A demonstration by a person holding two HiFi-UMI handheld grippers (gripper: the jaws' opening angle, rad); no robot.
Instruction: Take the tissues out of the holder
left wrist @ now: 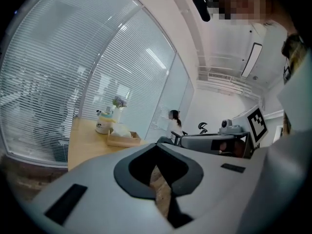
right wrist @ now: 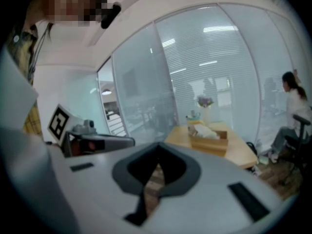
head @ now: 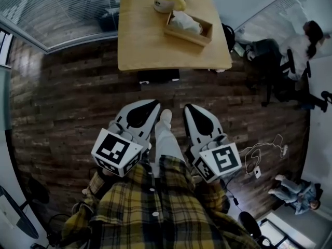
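Both tongs closed and empty, the tissues well ahead

Head view: the left tongs (head: 154,108) and right tongs (head: 189,109) sit side by side, jaws together on nothing, while the tissues (head: 182,21) poke out of the wooden holder (head: 201,37) on the table (head: 150,51), far beyond both tips. Left gripper view: the holder (left wrist: 124,141) lies ahead, left of the tips. Right gripper view: it lies ahead, to the right. The step probably goes best by opening one pair only near the tuft and steadying the holder with the other.

White tissues (head: 182,21) bulge crumpled from an open wooden holder (head: 201,36) lying on the table (head: 148,40).
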